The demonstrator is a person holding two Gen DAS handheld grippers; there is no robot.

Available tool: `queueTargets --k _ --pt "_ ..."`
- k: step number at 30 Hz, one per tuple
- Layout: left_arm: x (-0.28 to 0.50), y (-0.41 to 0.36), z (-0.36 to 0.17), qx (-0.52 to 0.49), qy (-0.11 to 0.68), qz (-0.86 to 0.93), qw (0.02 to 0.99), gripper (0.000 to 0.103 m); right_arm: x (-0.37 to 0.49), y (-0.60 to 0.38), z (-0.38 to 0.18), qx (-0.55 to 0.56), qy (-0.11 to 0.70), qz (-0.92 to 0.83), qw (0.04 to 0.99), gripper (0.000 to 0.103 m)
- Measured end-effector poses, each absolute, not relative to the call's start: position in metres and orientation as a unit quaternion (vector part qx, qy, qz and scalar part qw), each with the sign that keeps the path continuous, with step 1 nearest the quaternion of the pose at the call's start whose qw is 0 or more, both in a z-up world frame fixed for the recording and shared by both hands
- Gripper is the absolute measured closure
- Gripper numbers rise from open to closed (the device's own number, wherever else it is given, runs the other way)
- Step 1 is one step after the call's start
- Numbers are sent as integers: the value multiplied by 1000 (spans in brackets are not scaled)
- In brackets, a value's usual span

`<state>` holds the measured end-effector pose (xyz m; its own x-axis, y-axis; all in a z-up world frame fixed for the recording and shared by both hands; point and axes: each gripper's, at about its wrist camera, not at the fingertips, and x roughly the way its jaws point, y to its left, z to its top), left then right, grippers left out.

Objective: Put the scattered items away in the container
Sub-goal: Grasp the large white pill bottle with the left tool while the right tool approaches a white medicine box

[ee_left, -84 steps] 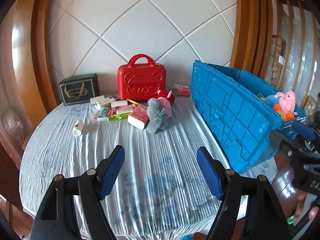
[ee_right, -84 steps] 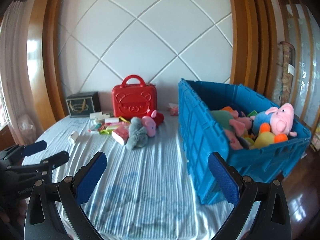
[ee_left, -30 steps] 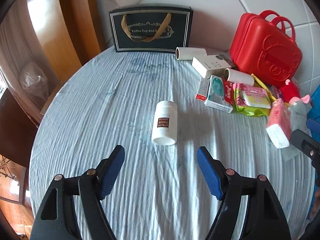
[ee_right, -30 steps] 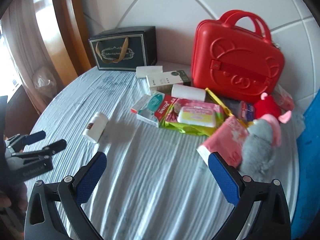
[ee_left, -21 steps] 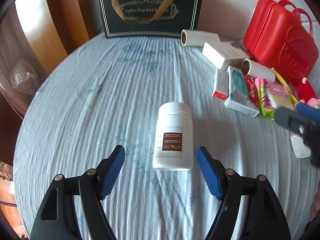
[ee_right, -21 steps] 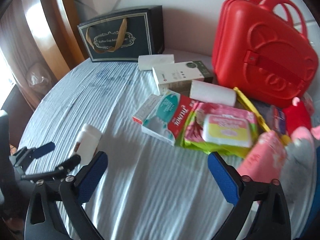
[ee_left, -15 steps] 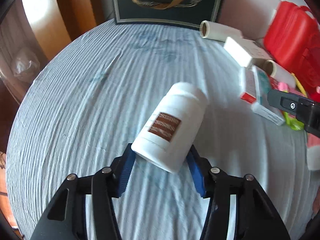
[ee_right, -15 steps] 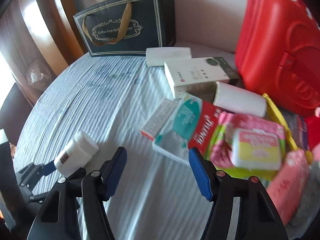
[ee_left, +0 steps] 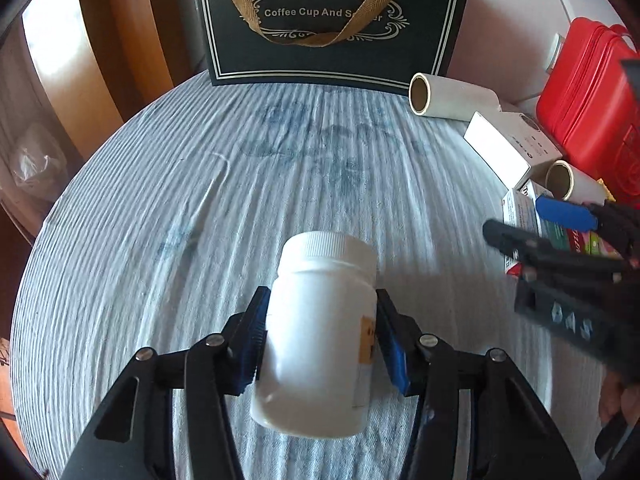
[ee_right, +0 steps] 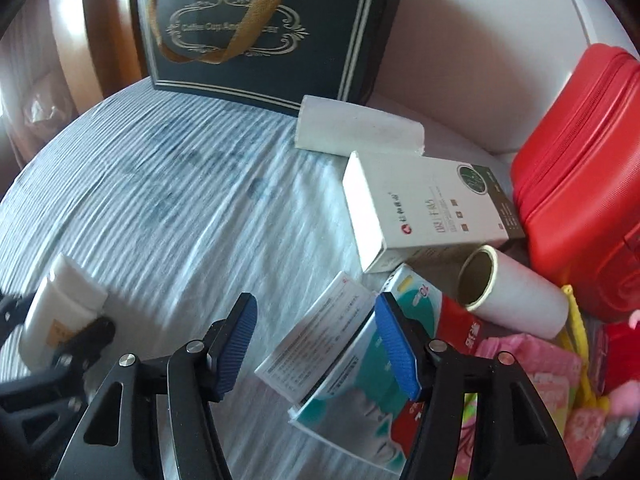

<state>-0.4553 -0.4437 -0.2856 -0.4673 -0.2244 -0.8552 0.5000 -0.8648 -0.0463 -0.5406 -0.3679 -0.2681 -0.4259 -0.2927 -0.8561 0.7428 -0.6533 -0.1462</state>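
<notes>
Lifted since a moment ago, the white bottle (ee_left: 320, 332) sits clamped in the left gripper (ee_left: 322, 344) above the near worktop (ee_left: 168, 208), while the right gripper (ee_right: 318, 344), fingers apart, hovers over a small box (ee_right: 316, 344).

My left claw (ee_left: 320, 344) clamps a white bottle (ee_left: 320, 336) by its sides, cap pointing away from me, above the striped cloth on the counter (ee_left: 160, 208). Straight ahead of the claw stands a dark gift bag (ee_left: 332, 24). Ahead and to the right lie a paper roll (ee_left: 448, 96), a white box (ee_left: 508, 148) and a second roll (ee_left: 572, 184), with a red case (ee_left: 592, 112) beyond them. My right claw (ee_left: 536, 228) hangs to the right over some packets there; I cannot tell how its jaws stand.
</notes>
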Motion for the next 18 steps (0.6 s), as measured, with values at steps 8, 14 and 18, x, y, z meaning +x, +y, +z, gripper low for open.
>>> queueTargets --k 8,14,18 --pt "-445 -440 -286 467 152 -843 219 57 -525 -354 -261 450 227 -768 397 61" --pt "-447 -440 -286 467 151 -842 224 57 -527 -359 -265 435 242 -786 365 54" --pt "-445 -441 -286 465 155 -843 221 57 -526 -356 -260 452 207 -770 400 60"
